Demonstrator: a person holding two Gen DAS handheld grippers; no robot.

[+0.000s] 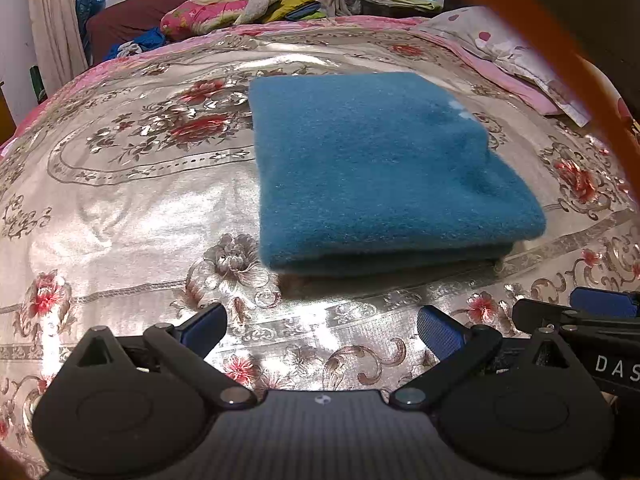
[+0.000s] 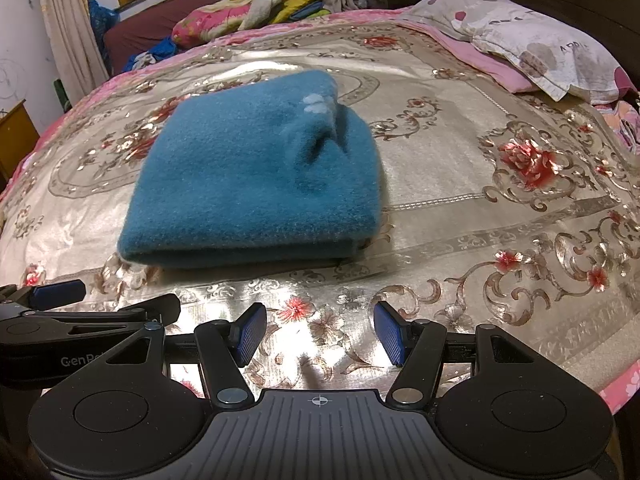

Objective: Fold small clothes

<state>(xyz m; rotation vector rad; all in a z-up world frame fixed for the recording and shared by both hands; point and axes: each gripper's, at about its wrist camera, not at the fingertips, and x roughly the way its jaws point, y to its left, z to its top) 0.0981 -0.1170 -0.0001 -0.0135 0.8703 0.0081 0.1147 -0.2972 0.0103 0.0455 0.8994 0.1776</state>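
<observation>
A blue fleece garment [image 1: 376, 168] lies folded into a thick rectangle on the shiny floral bedspread [image 1: 132, 208]; it also shows in the right wrist view [image 2: 256, 184], with a small white patch near its far edge. My left gripper [image 1: 322, 330] is open and empty, a short way in front of the garment's near folded edge. My right gripper [image 2: 320, 332] is open and empty, in front of the garment and a little to its right. The two grippers sit side by side; each sees the other's finger at its frame edge.
A pale pillow [image 2: 532, 36] on a pink sheet lies at the bed's far right. Piled bedding and clothes [image 2: 240, 8] sit on a maroon sofa beyond the bed. A curtain [image 2: 68, 40] hangs at far left. The bed's pink edge [image 2: 624, 384] runs close on the right.
</observation>
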